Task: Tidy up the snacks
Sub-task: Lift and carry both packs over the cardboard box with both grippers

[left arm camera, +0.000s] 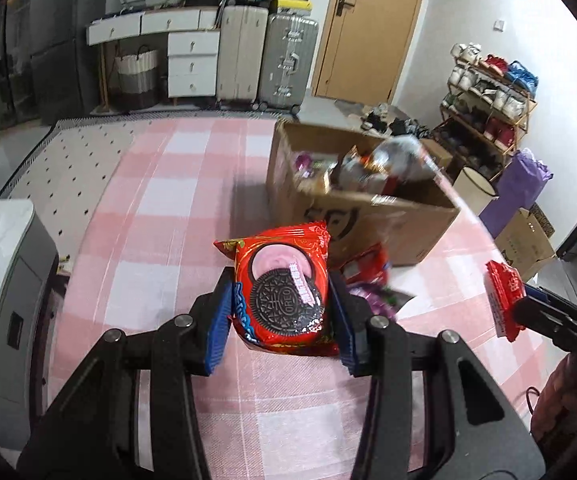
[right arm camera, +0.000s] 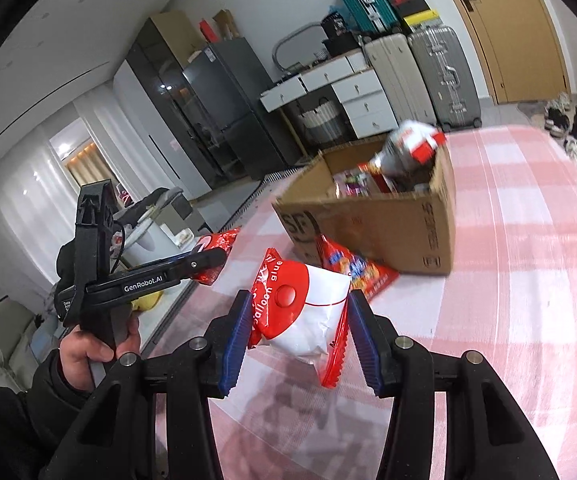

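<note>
Above the pink-and-white checked tabletop [left arm camera: 160, 200], both grippers carry a snack clear of the cloth. The left gripper [left arm camera: 284, 308] has its blue-padded jaws closed narrow on a glossy red Oreo cookie packet [left arm camera: 284, 292], pinched by its sides. The right gripper [right arm camera: 296, 332] has its jaws closed on a red-and-white foil pouch printed "balloon glue" [right arm camera: 308, 312], which sits tilted between the pads with its crimped lower edge hanging free.

Ahead stands the open brown cardboard box [left arm camera: 368, 220], already heaped with wrapped snacks; one shiny bag [right arm camera: 408, 148] rises above its rim. A red printed snack packet [right arm camera: 360, 272] lies on the cloth just beside the box wall.

Risks, as I judge them: slick film could slide out of either grip, the tilted pouch sooner. Dropping onto the heap may let a packet roll off the pile and over the rim. The two grippers are near each other and could collide if both head for the box together. A hard squeeze could crush the cookies.
</note>
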A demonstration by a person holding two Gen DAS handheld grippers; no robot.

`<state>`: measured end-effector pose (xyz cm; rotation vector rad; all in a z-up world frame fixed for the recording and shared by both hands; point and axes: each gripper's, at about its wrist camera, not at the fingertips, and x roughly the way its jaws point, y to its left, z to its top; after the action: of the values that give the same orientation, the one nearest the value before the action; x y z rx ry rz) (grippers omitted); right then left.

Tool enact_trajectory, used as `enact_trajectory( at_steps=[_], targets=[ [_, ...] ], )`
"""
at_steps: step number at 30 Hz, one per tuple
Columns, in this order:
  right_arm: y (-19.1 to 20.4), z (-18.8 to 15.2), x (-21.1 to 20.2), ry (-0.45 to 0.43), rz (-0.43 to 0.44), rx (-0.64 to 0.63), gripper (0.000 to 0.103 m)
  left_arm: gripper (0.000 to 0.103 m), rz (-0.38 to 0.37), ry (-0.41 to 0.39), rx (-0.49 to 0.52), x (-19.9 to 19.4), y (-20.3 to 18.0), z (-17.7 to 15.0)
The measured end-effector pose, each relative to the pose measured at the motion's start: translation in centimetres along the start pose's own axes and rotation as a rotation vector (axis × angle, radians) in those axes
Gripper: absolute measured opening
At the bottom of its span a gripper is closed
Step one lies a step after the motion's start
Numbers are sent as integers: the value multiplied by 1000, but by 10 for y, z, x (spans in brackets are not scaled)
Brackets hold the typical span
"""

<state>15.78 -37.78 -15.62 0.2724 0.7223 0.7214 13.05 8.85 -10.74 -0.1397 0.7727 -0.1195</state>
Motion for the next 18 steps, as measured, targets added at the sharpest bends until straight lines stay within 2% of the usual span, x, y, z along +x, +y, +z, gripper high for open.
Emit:
enact_trajectory(
  at_steps=[11, 18],
  targets=[
    [25, 52, -9, -61, 37, -78, 48, 41, -81, -75, 56, -39, -32, 44],
    [37, 99, -12, -127, 35, -122, 48, 41, -111, -121, 81, -52, -48, 82]
  ],
)
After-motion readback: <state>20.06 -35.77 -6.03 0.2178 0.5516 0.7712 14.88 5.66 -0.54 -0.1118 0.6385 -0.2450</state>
